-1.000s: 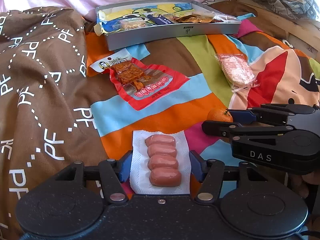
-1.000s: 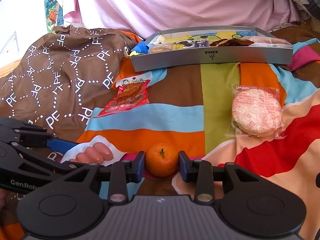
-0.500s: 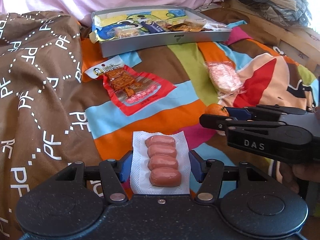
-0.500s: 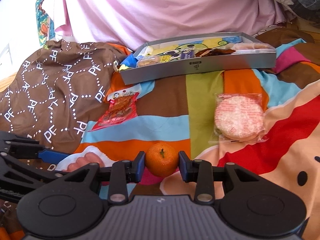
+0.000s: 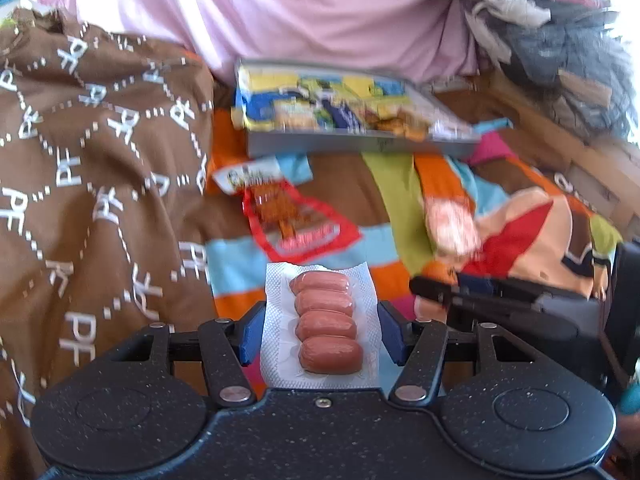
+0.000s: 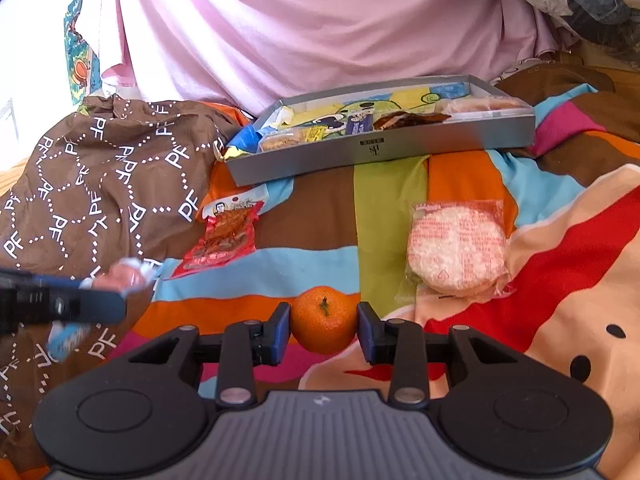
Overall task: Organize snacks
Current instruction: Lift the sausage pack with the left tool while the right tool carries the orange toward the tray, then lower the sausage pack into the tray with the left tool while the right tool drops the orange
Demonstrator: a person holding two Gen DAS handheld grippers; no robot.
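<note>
I had each hand-held gripper clamped, left [image 5: 320, 330] on sausages [image 5: 326, 322], right [image 6: 324, 326] on orange [image 6: 323, 319], bound for the upper-centre tray [image 6: 384, 150].

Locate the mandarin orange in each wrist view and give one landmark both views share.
Left wrist view: the mandarin orange peeks out at right of centre, partly hidden behind the right gripper.
Right wrist view: lower centre, clamped between the fingers.
Shared landmark: the grey snack box near the pink cloth.
</note>
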